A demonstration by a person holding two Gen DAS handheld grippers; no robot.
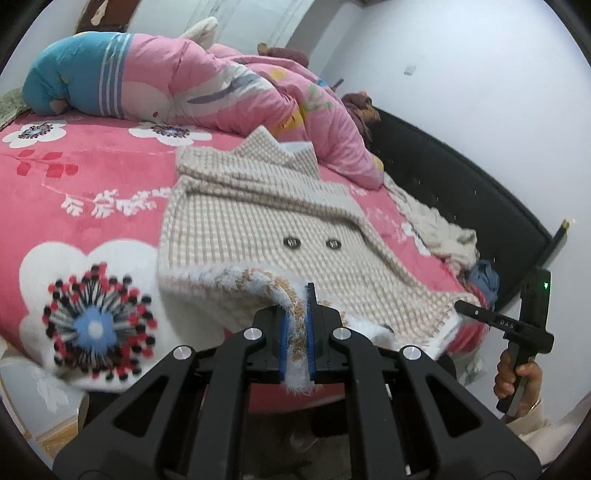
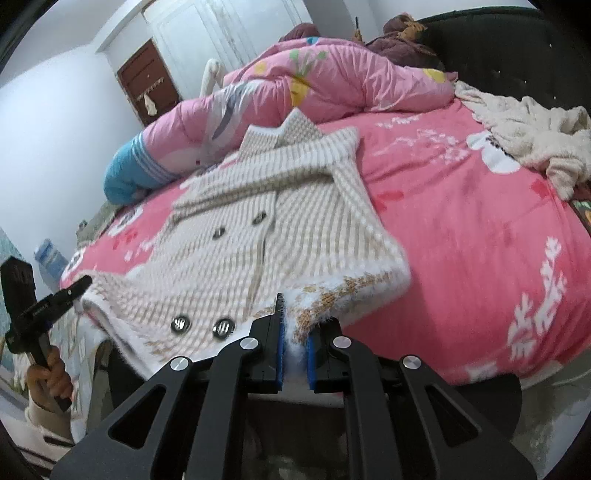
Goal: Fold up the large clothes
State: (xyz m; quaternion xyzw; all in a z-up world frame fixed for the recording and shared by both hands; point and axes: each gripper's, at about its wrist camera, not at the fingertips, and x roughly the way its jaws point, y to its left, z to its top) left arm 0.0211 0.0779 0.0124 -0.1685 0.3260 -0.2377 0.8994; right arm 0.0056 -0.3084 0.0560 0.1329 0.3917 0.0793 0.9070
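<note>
Beige-and-white checked knit coat (image 1: pixel 258 221), fuzzy white hem, metal buttons. Lies front-up, spread across pink floral bed, collar at far end. Near hem corners lifted clear of the bed.

Bedroom, plain white walls (image 1: pixel 461 74). Bed covered by pink floral blanket (image 2: pixel 461 229), large white flowers on it. Dark padded headboard (image 1: pixel 443 173) along the bed's far edge. Pink quilt (image 1: pixel 229 99) heaped along the edge opposite the near one, teal end toward the corner. Cream throw (image 2: pixel 532 133) crumpled near the headboard. Brown door (image 2: pixel 147 77) beside white wardrobe panels (image 2: pixel 221 33). Light even, indoor.
</note>
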